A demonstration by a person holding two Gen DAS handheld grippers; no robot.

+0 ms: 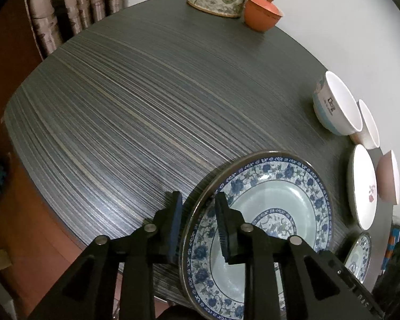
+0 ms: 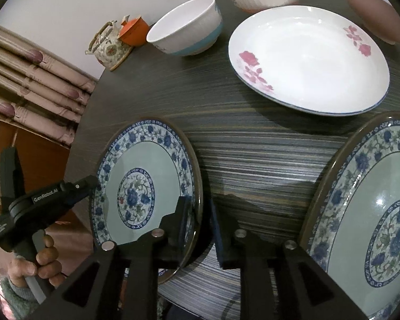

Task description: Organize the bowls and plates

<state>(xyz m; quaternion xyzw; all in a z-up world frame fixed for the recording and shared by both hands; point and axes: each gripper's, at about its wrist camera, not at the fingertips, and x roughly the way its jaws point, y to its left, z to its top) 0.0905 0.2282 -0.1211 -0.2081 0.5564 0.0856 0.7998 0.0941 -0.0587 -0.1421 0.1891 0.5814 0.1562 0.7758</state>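
Blue-and-white floral plates [image 2: 146, 184] are counted at two, on the near striped table [image 1: 120, 106]; one rose-printed white plate [image 2: 306, 58] and three bowls [image 2: 186, 26] lie farther off. "GenRobot.AI" is read on the left gripper [image 1: 197, 224]. Both it and the right gripper [image 2: 198, 229] straddle one plate's opposite rims, jaws slightly parted, pads loose.

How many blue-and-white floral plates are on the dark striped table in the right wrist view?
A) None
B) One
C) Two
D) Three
C: one blue-and-white floral plate lies at the table's left edge with both hand-held grippers at its rim, and a second blue-and-white floral plate lies at the right; the third plate, the white plate with pink flowers, is not blue-patterned.
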